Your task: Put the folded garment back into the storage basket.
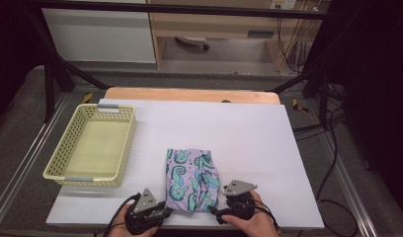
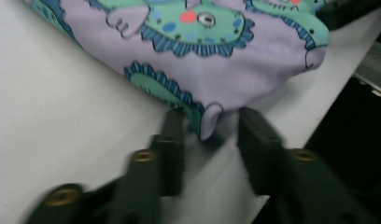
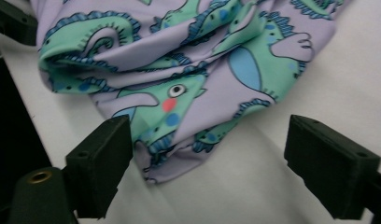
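A folded lilac cloth [image 1: 192,180] printed with green seahorses lies on the white sheet near the front edge. My left gripper [image 1: 167,211] sits at the cloth's near left corner. In the left gripper view, that corner [image 2: 208,122] pokes between the left gripper's [image 2: 212,135] parted jaws, and the pads stand off it. My right gripper [image 1: 214,212] is at the near right corner. Its jaws are spread wide in the right gripper view, where a rumpled edge of the cloth [image 3: 179,107] lies between the right gripper's [image 3: 209,140] jaws, untouched.
A pale yellow mesh basket [image 1: 91,178] stands on the left of the white sheet [image 1: 249,133], nothing inside it. The sheet's front edge runs just under both hands. Black frame legs and cables stand around the table.
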`<action>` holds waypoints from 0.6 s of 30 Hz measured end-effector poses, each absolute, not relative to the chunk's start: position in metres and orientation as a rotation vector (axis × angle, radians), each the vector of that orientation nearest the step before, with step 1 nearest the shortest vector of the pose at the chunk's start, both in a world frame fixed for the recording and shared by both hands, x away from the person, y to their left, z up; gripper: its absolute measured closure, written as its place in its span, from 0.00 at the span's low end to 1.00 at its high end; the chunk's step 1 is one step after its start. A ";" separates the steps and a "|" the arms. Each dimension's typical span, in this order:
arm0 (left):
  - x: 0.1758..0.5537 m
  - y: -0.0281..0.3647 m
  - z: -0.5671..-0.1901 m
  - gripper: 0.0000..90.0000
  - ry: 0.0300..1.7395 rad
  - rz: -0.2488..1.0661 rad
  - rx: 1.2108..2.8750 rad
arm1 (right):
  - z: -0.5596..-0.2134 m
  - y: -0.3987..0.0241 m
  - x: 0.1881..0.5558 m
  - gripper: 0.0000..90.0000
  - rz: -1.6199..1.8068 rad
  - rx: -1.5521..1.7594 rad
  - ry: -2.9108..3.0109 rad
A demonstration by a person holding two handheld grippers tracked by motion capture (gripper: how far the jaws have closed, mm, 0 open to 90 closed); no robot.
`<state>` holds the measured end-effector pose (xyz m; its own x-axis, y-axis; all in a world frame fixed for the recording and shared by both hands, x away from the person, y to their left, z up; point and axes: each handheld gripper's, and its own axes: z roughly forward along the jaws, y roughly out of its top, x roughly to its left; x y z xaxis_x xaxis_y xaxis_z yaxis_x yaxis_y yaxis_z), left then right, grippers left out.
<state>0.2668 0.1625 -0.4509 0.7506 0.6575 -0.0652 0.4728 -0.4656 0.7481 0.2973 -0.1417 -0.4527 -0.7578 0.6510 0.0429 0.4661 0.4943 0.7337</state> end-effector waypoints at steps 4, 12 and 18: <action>0.271 0.163 -0.443 0.37 0.870 0.339 2.079 | -0.454 -0.139 0.294 0.32 1.137 0.912 2.540; 0.282 0.183 -0.438 0.20 0.992 0.373 1.937 | -0.454 -0.128 0.294 0.57 1.099 0.832 2.575; 0.286 0.189 -0.436 0.19 1.035 0.342 1.899 | -0.454 -0.125 0.292 0.76 1.105 0.778 2.567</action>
<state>0.2858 0.1888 -0.4361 0.6084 0.7750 -0.1711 0.5207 -0.2271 0.8230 0.2921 -0.1248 -0.4544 -0.8295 0.5585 -0.0089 0.3773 0.5720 0.7283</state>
